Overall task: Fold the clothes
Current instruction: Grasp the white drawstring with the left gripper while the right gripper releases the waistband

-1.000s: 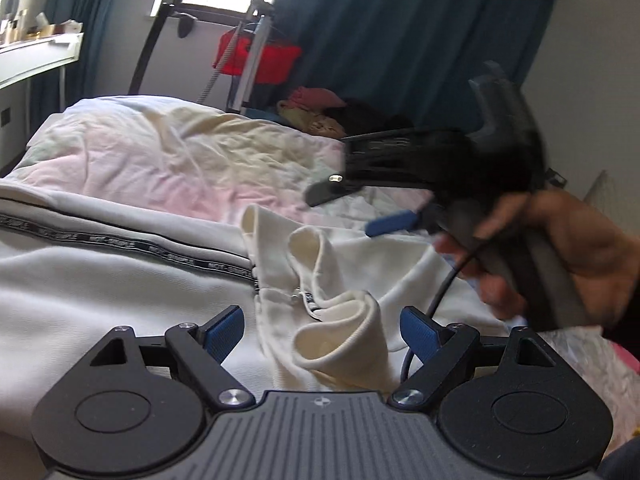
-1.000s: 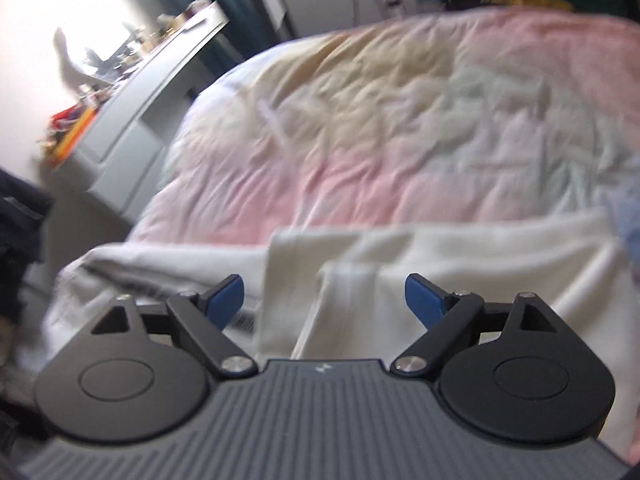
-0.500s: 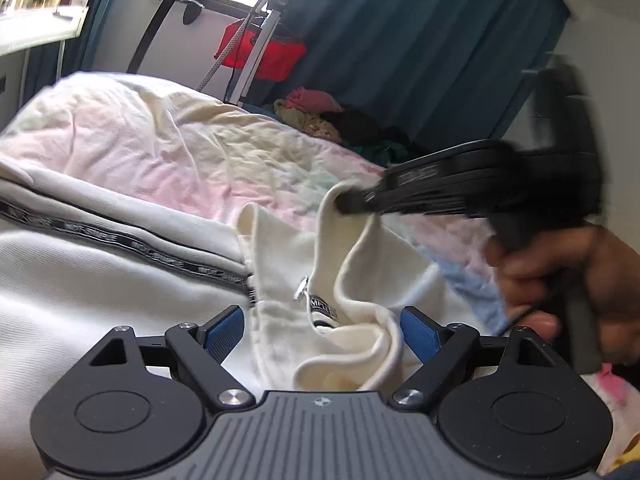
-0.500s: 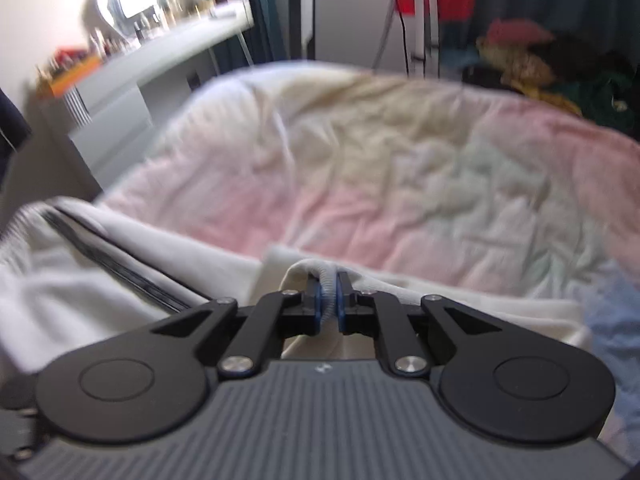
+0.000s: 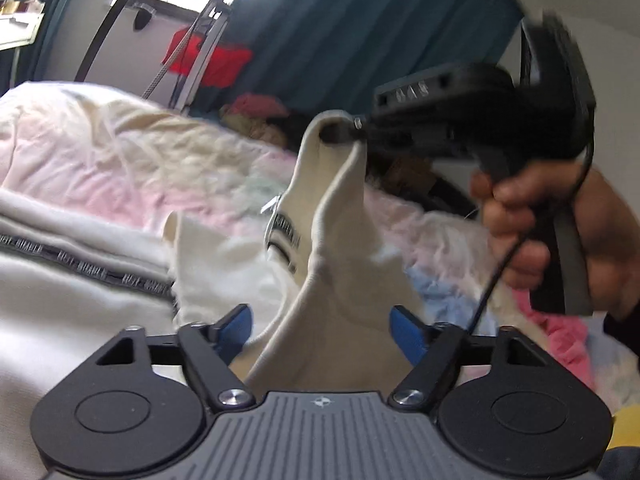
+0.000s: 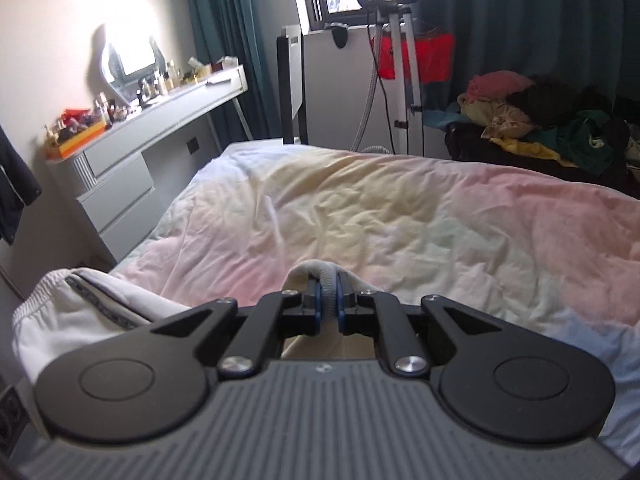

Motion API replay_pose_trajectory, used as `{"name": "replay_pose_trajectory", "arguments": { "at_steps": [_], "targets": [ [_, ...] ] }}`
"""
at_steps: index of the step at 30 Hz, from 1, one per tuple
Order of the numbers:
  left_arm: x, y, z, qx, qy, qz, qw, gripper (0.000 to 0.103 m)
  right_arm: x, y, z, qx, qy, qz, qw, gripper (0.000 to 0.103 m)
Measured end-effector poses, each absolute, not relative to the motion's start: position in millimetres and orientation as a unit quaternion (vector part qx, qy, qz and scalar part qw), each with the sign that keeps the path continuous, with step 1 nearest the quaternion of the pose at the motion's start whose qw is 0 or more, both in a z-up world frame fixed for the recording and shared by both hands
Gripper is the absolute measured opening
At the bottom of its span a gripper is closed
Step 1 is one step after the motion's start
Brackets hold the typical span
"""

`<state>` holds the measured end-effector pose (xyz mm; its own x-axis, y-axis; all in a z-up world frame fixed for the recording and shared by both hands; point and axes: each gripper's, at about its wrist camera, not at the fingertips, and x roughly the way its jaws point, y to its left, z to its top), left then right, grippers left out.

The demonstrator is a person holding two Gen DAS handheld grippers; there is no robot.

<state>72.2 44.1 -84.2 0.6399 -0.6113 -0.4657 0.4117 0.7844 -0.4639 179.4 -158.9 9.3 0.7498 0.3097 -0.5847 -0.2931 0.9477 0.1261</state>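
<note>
A cream hooded jacket [image 5: 80, 292] with a black lettered stripe lies on the bed. Its hood edge [image 5: 340, 184] is lifted into a peak. In the left wrist view, my right gripper [image 5: 344, 134], held by a hand [image 5: 516, 224], is shut on that peak above the bed. My left gripper [image 5: 320, 330] stands open low down, with the raised cream cloth passing between its blue pads without being pinched. In the right wrist view, my right gripper [image 6: 328, 304] has its blue pads closed on a cream fold [image 6: 316, 270]. The jacket's hem [image 6: 72, 304] shows at the lower left.
The pastel duvet [image 6: 400, 216] covers the bed. A white dresser [image 6: 132, 148] with small items stands on the left. A garment steamer stand [image 6: 396, 60] and a clothes pile [image 6: 540, 112] sit past the bed's far edge, before teal curtains.
My right gripper went from open to shut on the hood edge and has lifted it up off the bed. The left gripper stayed open and came closer under the raised cloth.
</note>
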Motion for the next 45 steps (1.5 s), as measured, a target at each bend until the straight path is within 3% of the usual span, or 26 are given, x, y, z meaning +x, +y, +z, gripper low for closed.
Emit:
{"name": "replay_pose_trajectory", "arguments": {
  "at_steps": [2, 3, 4, 11, 17, 20, 22, 25, 26, 27, 28, 29, 30, 38, 45],
  "targets": [
    [76, 45, -91, -0.171, 0.340, -0.275, 0.883, 0.044, 188, -149, 1, 0.001, 0.318, 0.157, 0.935, 0.010],
    [78, 49, -95, -0.188, 0.353, -0.269, 0.876, 0.025, 192, -144, -4, -0.005, 0.320, 0.155, 0.935, 0.010],
    [81, 54, -98, -0.211, 0.365, -0.267, 0.866, 0.015, 196, -140, -9, -0.008, 0.322, 0.154, 0.934, 0.010],
    [77, 84, -113, -0.336, 0.404, -0.228, 0.820, 0.011, 214, -108, -60, -0.046, 0.345, 0.164, 0.923, 0.010],
    [81, 75, -118, -0.278, 0.411, -0.200, 0.845, 0.011, 220, -97, -110, -0.044, 0.371, 0.151, 0.915, 0.010],
    [76, 69, -112, -0.245, 0.404, -0.200, 0.858, 0.019, 217, -102, -113, -0.030, 0.364, 0.152, 0.918, 0.012],
    [74, 68, -108, -0.224, 0.391, -0.200, 0.870, 0.037, 210, -109, -106, -0.015, 0.358, 0.150, 0.921, 0.013],
    [62, 65, -95, -0.179, 0.372, -0.190, 0.891, 0.053, 196, -120, -87, 0.004, 0.350, 0.149, 0.925, 0.018],
    [57, 64, -90, -0.166, 0.363, -0.187, 0.898, 0.058, 190, -123, -79, 0.009, 0.346, 0.149, 0.926, 0.030],
    [50, 65, -85, -0.158, 0.354, -0.181, 0.904, 0.069, 181, -128, -70, 0.020, 0.338, 0.145, 0.930, 0.050],
    [44, 65, -80, -0.151, 0.346, -0.176, 0.909, 0.076, 170, -133, -61, 0.033, 0.328, 0.140, 0.934, 0.062],
    [37, 66, -75, -0.143, 0.337, -0.171, 0.915, 0.078, 160, -137, -51, 0.044, 0.318, 0.138, 0.937, 0.080],
    [30, 66, -70, -0.135, 0.328, -0.165, 0.920, 0.081, 146, -140, -40, 0.048, 0.306, 0.136, 0.941, 0.086],
    [-24, 71, -30, -0.073, 0.254, -0.122, 0.957, 0.094, 37, -169, 10, 0.063, 0.256, 0.128, 0.956, 0.086],
    [-74, 61, -26, -0.042, 0.236, -0.113, 0.964, 0.098, -42, -200, 3, 0.074, 0.230, 0.090, 0.966, 0.086]
  ]
}}
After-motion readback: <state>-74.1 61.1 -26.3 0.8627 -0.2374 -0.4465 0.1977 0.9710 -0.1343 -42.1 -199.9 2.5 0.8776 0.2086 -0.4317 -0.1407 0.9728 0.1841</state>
